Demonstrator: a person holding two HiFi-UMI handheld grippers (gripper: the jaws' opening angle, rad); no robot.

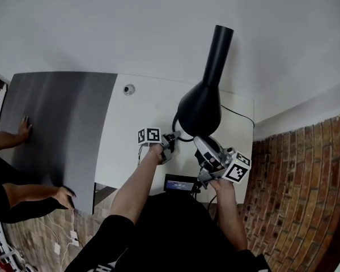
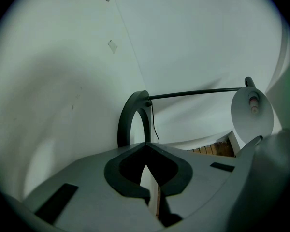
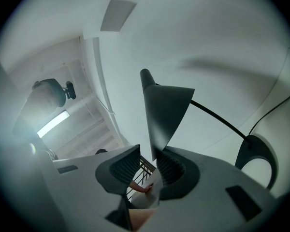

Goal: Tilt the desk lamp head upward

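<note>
Here the desk lamp head [image 3: 166, 110], held out from the lamp base [image 3: 255, 156] on its arm, dips its rim between the half-open, unclamped jaws of our right gripper [image 3: 147, 157], its long axis rising away, while our shut, empty left gripper [image 2: 145, 146] sits nearer that base.

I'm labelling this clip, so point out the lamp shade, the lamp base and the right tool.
lamp shade [image 3: 164, 112]: right gripper view, its dark outer side.
lamp base [image 2: 124, 124]: left gripper view, left side of its ring.
right tool [image 3: 148, 150]: right gripper view, midway between its fingertips.
</note>
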